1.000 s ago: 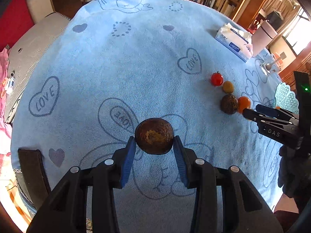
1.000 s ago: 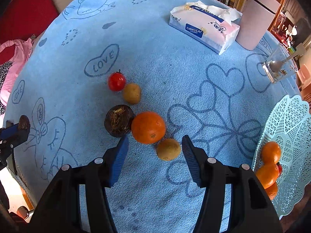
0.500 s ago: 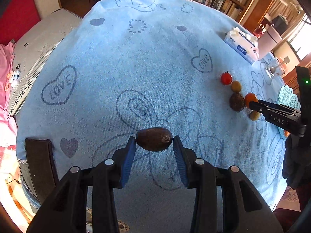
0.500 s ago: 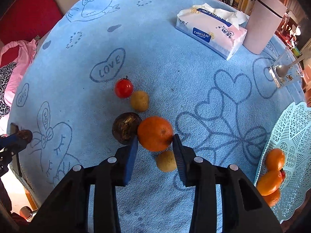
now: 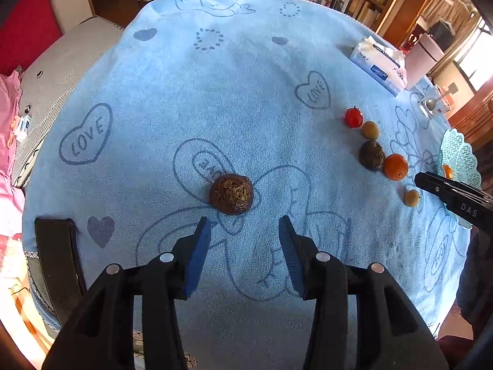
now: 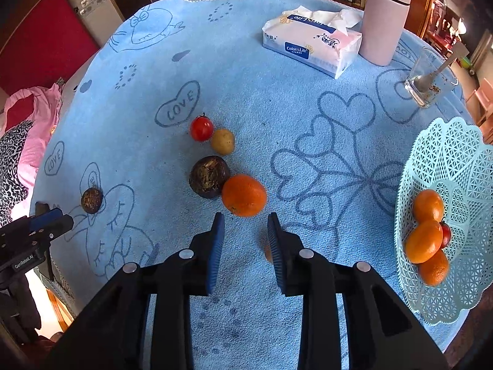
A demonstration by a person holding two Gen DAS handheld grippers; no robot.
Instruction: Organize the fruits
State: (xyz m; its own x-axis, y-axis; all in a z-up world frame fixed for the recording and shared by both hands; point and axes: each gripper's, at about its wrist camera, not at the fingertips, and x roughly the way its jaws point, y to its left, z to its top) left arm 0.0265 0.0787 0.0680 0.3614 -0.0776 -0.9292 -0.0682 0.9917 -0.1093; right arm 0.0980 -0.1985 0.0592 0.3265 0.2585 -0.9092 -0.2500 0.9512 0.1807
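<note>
Left claw [image 5: 243,225] is spreading, its blue pads wide apart with nothing between them; the dark brown wrinkled round fruit [image 5: 231,194] lies on the desk's light blue towel cloth [image 5: 215,92] just ahead of the tips, untouched. Right claw [image 6: 245,219] has its pads drawn near each other with a narrow gap, pinching nothing. It hangs just short of the round orange [image 6: 244,195], and a small yellowish fruit [image 5: 412,198] sits on the cloth beside its tip, half hidden behind one pad in its own view. Next to the orange lie a second dark wrinkled fruit [image 6: 209,176], a small yellow-green fruit [image 6: 222,141] and a red cherry tomato [image 6: 201,128]. The pale turquoise lattice plastic basket [image 6: 446,141] holds three oranges.

Readable writing: "DAS" on the right claw's body, "GenRobot.AI" on the left claw's body, "ColorisLife" on the soft white and pink tissue pack [image 6: 311,44], and "LOVE" inside hearts drawn on the cloth
</note>
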